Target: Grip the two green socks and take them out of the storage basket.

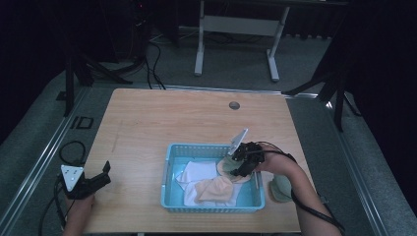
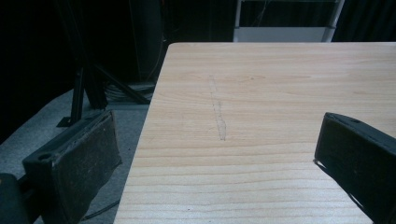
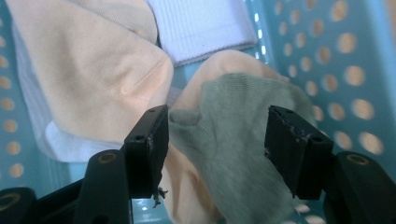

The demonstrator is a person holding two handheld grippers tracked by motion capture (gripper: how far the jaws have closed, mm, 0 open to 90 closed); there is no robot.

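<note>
A grey-green sock (image 3: 243,154) lies between the jaws of my right gripper (image 3: 218,122), draped over a peach cloth (image 3: 93,60) inside the turquoise basket (image 3: 327,60). The jaws stand apart and the pads do not press on the sock. In the high view my right gripper (image 1: 240,164) hangs over the basket's (image 1: 212,206) right part, above the sock (image 1: 226,167). A white cloth (image 1: 196,172) and the peach cloth (image 1: 216,191) lie in the basket. My left gripper (image 1: 101,179) rests at the table's left front edge, open and empty (image 2: 215,158).
A second grey-green sock (image 1: 281,188) lies on the wooden table (image 1: 187,118) just right of the basket, beside the person's right forearm. A round cable hole (image 1: 234,105) sits at the back. Stand legs and cables are on the floor beyond the table.
</note>
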